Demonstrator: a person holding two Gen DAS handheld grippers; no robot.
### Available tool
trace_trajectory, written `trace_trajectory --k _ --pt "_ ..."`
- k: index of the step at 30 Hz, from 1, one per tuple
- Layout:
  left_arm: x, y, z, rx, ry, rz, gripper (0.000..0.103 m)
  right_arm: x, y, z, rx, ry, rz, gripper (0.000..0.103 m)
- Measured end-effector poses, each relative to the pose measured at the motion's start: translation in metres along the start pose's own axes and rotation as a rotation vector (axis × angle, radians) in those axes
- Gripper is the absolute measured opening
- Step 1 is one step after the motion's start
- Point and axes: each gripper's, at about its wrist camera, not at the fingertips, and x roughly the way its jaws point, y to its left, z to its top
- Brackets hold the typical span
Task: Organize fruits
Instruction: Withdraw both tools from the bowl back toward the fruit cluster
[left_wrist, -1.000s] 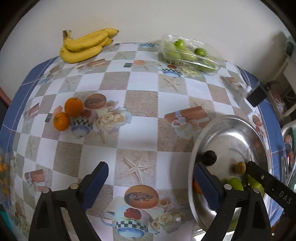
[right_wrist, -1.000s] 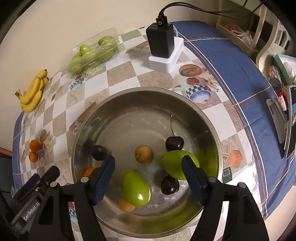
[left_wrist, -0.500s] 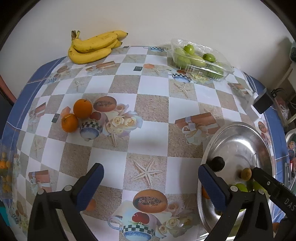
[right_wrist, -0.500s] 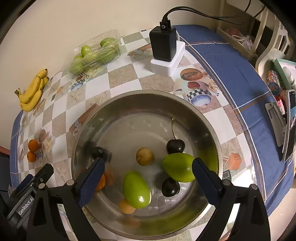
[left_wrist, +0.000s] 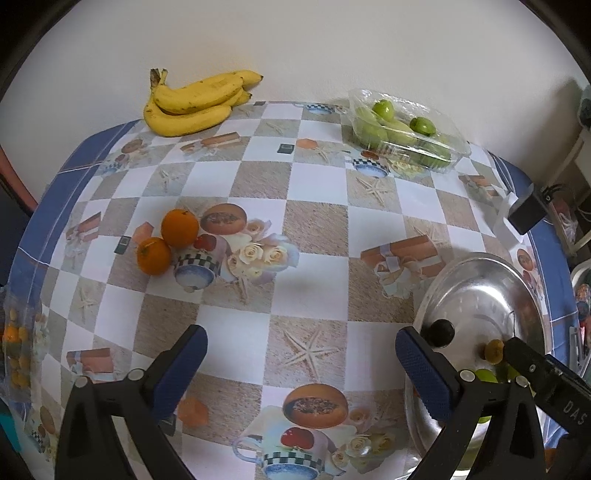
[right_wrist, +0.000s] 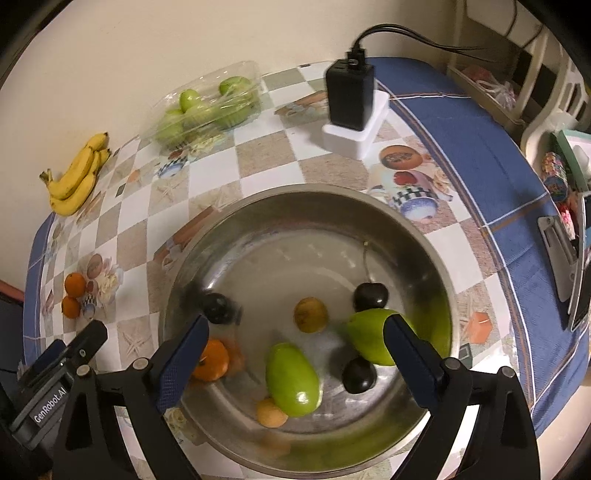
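Wide round steel bowl (right_wrist: 258, 229) on a checked tablecloth (right_wrist: 266, 155), two green mangoes (right_wrist: 293, 380) inside with dark cherries (right_wrist: 370, 296), a small orange (right_wrist: 212, 360), right gripper (right_wrist: 293, 350) spread wide above, empty.

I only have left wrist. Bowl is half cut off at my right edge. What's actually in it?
Observer: The metal bowl holds two green mangoes, hidden from you behind the gripper fingers.
Operator: Any citrus in there?
Observer: One orange near the bowl's left wall, partly behind the right gripper finger.
Operator: Is right holding anything?
Observer: No. Its jaws are wide open above the bowl, with nothing gripped.
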Motion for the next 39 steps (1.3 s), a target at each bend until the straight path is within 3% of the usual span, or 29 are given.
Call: trace_trajectory --k 17,29,39 --pt "-0.003 0.080 0.011 -0.053 -0.005 0.133 0.103 0.006 0.083 -0.018 -0.179 0.041 0.086 0.096" --pt "-0.008 0.134 0.012 -0.112 -0.006 0.166 0.103 0.013 0.140 -0.031 -0.264 0.061 0.126 0.096" --pt "-0.002 0.176 0.013 -0.201 -0.003 0.143 0.103 0.022 0.180 -0.036 -0.332 0.056 0.184 0.096"
